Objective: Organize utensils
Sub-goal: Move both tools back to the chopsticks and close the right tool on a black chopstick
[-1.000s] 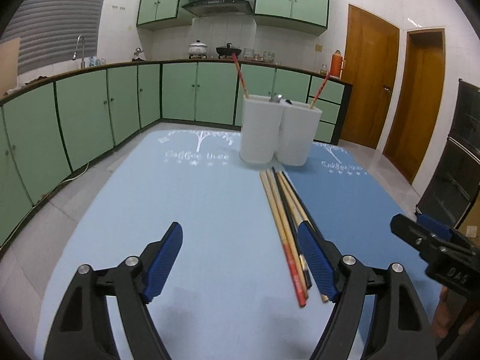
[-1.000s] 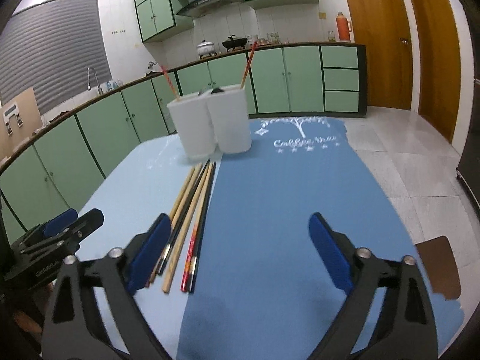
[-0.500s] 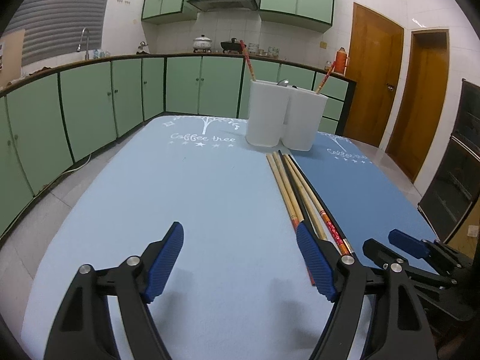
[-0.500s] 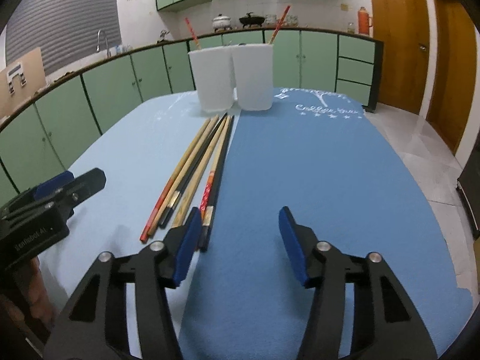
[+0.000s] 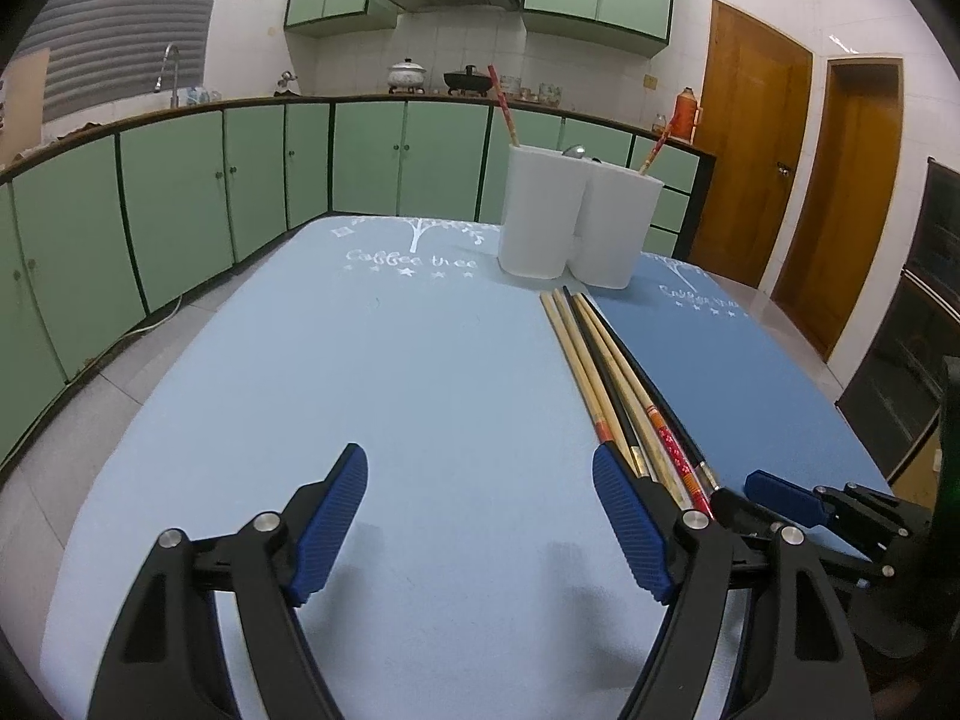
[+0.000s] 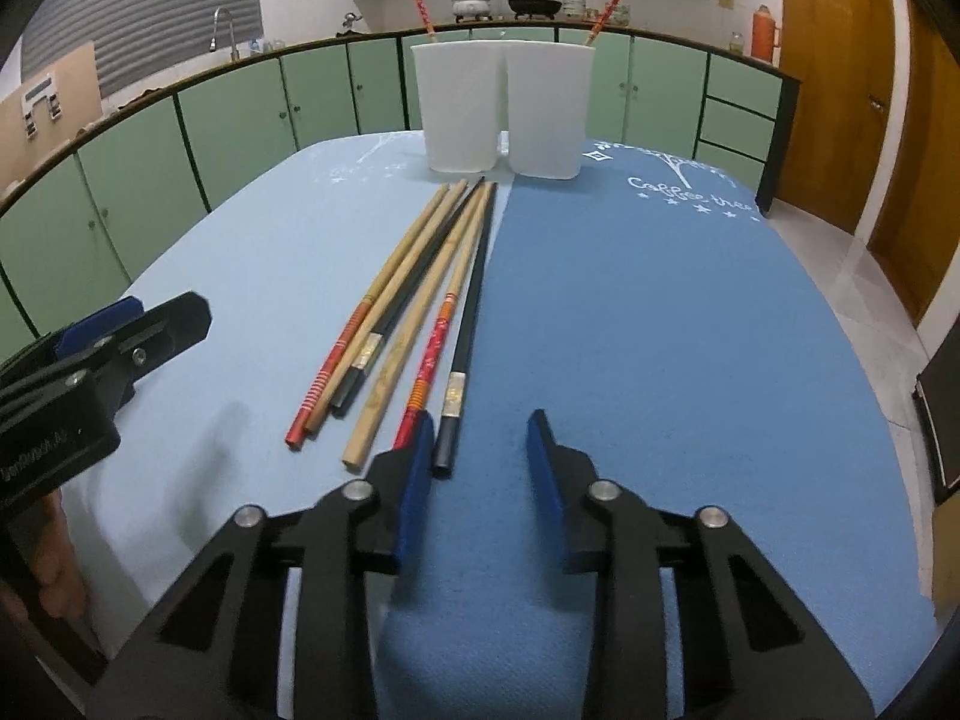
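Several chopsticks (image 6: 420,294) lie side by side on the table, running toward two white holders (image 6: 504,111); they also show in the left wrist view (image 5: 618,372). Each holder (image 5: 576,222) has one red chopstick (image 6: 420,6) standing in it. My right gripper (image 6: 480,450) is open and low over the table, its jaws partly closed around the near end of the black chopstick (image 6: 468,324) without touching it. My left gripper (image 5: 480,510) is wide open and empty, left of the chopsticks' near ends.
A light blue mat (image 5: 360,390) and a dark blue mat (image 6: 660,330) cover the table. Green kitchen cabinets (image 5: 180,192) run behind and to the left. Wooden doors (image 5: 750,162) stand at the right. The other gripper (image 6: 90,360) is at the left of the right wrist view.
Both grippers have dropped lower toward the table. The right gripper has moved forward to the chopsticks' near ends and its jaws have narrowed. The left gripper stays wide open.
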The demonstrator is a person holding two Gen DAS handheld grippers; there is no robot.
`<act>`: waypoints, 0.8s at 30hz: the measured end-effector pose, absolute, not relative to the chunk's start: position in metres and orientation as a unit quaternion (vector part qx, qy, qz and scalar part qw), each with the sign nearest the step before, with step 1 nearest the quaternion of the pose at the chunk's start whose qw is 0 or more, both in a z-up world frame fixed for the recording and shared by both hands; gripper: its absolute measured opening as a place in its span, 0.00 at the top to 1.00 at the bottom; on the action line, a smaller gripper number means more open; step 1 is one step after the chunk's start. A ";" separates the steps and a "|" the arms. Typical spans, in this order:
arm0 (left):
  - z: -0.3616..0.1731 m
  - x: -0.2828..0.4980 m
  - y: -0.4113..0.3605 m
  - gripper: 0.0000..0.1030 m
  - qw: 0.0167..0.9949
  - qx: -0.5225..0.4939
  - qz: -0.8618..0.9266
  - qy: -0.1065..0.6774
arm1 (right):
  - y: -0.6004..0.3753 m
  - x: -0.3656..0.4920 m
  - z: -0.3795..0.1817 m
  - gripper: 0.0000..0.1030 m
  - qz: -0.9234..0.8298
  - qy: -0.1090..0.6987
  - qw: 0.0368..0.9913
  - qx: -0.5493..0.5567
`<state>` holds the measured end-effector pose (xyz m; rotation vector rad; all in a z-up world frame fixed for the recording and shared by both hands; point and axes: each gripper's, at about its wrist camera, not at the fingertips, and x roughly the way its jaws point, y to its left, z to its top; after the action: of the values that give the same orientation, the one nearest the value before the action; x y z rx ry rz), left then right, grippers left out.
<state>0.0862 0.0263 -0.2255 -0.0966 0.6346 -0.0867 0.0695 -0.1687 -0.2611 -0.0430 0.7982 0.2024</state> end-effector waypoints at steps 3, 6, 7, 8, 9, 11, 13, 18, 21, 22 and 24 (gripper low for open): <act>-0.226 0.085 0.025 0.26 0.948 -0.045 -0.046 0.313 | -0.169 0.070 -0.261 0.75 0.098 0.389 0.916 -0.021; -0.229 0.086 0.020 0.26 0.945 -0.045 -0.052 0.320 | -0.164 0.070 -0.261 0.88 0.111 0.388 0.914 -0.037; -0.229 0.086 0.018 0.26 0.944 -0.045 -0.055 0.323 | -0.164 0.070 -0.261 0.91 0.111 0.388 0.914 -0.036; -0.230 0.086 0.016 0.26 0.943 -0.042 -0.057 0.325 | -0.166 0.071 -0.260 0.94 0.109 0.389 0.914 -0.032; -0.231 0.087 0.012 0.26 0.942 -0.038 -0.062 0.328 | -0.170 0.073 -0.260 0.94 0.105 0.391 0.914 -0.025; -0.232 0.088 0.006 0.26 0.939 -0.033 -0.069 0.335 | -0.179 0.074 -0.259 0.94 0.095 0.392 0.915 -0.015; -0.235 0.090 -0.002 0.28 0.934 -0.027 -0.076 0.349 | -0.187 0.075 -0.259 0.94 0.088 0.393 0.915 -0.006; -0.244 0.093 -0.016 0.38 0.924 -0.015 -0.089 0.372 | -0.202 0.074 -0.259 0.94 0.081 0.395 0.915 0.012; -0.246 0.094 -0.019 0.46 0.922 -0.007 -0.087 0.377 | -0.206 0.075 -0.260 0.94 0.082 0.395 0.915 0.017; -0.247 0.095 -0.019 0.48 0.921 -0.007 -0.087 0.379 | -0.206 0.074 -0.260 0.94 0.082 0.394 0.915 0.018; -0.247 0.095 -0.020 0.52 0.921 -0.004 -0.086 0.380 | -0.207 0.075 -0.260 0.94 0.083 0.393 0.915 0.019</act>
<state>0.0953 -0.0201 -0.2469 -0.0086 0.7800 -0.1776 0.0746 -0.2068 -0.2596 0.0398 0.8099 0.1707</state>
